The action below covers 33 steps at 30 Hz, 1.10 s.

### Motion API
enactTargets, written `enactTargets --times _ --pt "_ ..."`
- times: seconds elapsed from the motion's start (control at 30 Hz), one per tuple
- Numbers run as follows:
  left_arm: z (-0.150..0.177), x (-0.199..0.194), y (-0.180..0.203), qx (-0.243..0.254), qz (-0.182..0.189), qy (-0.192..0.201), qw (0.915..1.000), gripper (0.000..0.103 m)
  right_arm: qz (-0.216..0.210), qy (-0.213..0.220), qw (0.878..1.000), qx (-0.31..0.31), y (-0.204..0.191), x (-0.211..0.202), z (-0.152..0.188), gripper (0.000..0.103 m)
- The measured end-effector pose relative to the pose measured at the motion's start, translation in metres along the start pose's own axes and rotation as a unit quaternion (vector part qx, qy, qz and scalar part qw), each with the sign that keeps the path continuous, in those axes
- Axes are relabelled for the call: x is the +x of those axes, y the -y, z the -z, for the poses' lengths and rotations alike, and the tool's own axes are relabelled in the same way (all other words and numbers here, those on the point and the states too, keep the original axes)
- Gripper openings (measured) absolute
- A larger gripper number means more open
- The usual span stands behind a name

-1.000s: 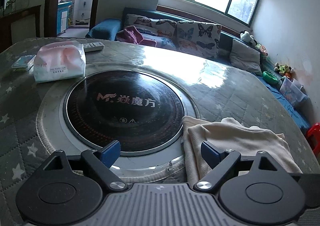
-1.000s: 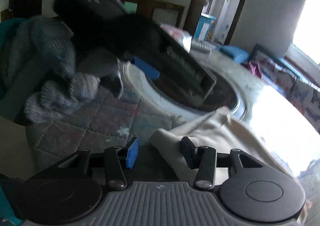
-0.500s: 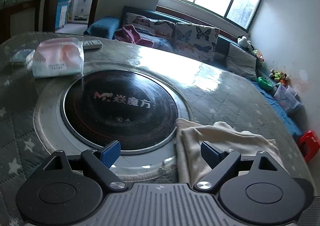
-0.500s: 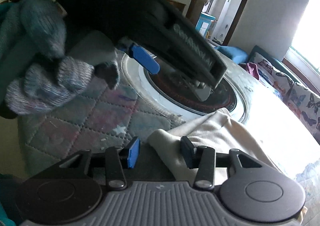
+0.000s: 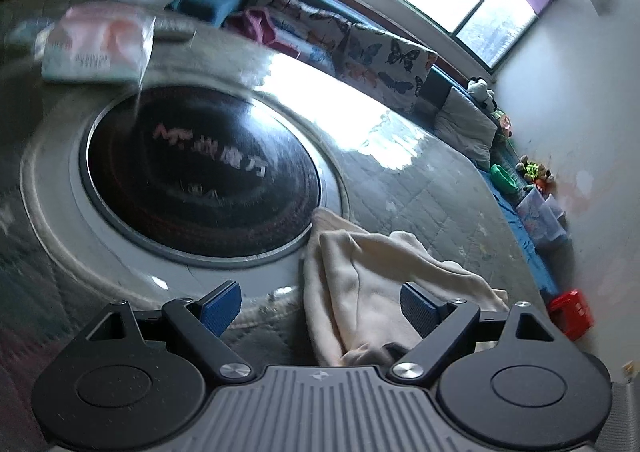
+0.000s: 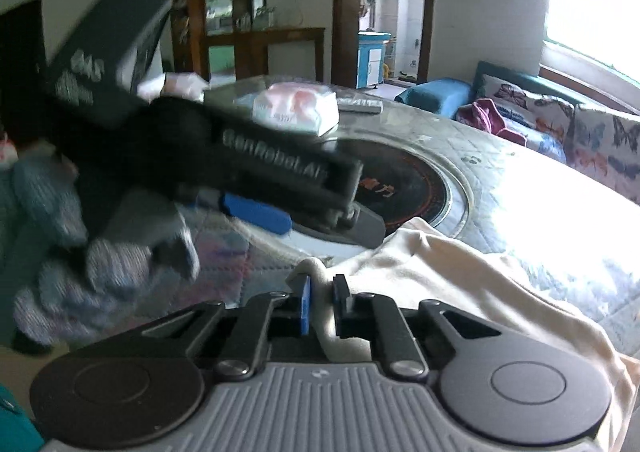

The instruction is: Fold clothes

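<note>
From the left wrist, the left gripper (image 5: pixel 320 302) hangs with its jaws spread wide and nothing pinched; the cream garment (image 5: pixel 372 284) lies rumpled on the quilted counter (image 5: pixel 432 188), running in between the jaws from about four o'clock of the round black induction hob (image 5: pixel 200 176). A pink tissue pack (image 5: pixel 96 44) sits at eleven o'clock of the hob, well apart from the cloth.

From the right wrist, the right gripper (image 6: pixel 322 308) has just been closing, and its jaws now pinch a raised edge of the cream garment (image 6: pixel 460 292), which trails off toward four o'clock. The left gripper (image 6: pixel 280 188), held by a knit-gloved hand (image 6: pixel 100 252), hovers at ten o'clock.

To do this well, I'd say the left jaws should take the matching edge before either hand lifts, then both should draw the cloth flat and clear of the hob.
</note>
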State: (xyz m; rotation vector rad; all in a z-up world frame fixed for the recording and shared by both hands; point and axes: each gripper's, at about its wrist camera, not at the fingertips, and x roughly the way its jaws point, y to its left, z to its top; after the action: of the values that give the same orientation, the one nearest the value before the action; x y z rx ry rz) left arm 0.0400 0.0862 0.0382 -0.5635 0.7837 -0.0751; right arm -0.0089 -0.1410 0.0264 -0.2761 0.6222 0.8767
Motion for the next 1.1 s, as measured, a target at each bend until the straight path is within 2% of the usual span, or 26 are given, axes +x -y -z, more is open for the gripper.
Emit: enactTargets --times 0.17,0.27,0.37,0.47,0.6,0.7,0.8,0.97,1.1 --pt "0.001 0.009 -0.014 -0.082 0.042 -0.026 0.9954 0.087 -0.006 0.02 0.999 0.026 0.01 -0.017 -0.003 0.009" --pt "0.001 0.018 -0.015 -0.111 0.067 -0.041 0.9908 0.083 -0.007 0.027 0.999 0.028 0.012 -0.027 -0.004 0.009" --pt "0.001 0.024 -0.017 -0.129 0.081 -0.05 0.987 0.074 -0.011 0.028 0.999 0.027 0.01 -0.031 -0.002 0.009" --pt "0.004 0.031 -0.02 -0.148 0.098 -0.067 0.9818 0.06 -0.016 0.027 0.999 0.025 0.008 -0.031 0.0 0.009" --pt "0.009 0.038 -0.023 -0.157 0.107 -0.079 0.9786 0.027 -0.021 0.028 0.999 0.027 0.007 -0.031 0.004 0.009" --pt "0.008 0.038 -0.026 -0.159 0.108 -0.077 0.9785 0.02 -0.02 0.026 0.999 0.034 0.008 -0.032 0.009 0.01" --pt "0.008 0.037 -0.025 -0.145 0.1 -0.075 0.9815 0.017 -0.013 0.027 0.999 0.041 0.012 -0.038 0.015 0.019" --pt "0.01 0.036 -0.021 -0.127 0.089 -0.074 0.9852 0.017 0.033 0.027 0.997 0.069 0.033 -0.064 0.033 0.018" --pt "0.01 0.035 -0.021 -0.12 0.082 -0.072 0.9867 0.017 0.093 0.019 0.989 0.11 0.065 -0.085 0.054 0.018"
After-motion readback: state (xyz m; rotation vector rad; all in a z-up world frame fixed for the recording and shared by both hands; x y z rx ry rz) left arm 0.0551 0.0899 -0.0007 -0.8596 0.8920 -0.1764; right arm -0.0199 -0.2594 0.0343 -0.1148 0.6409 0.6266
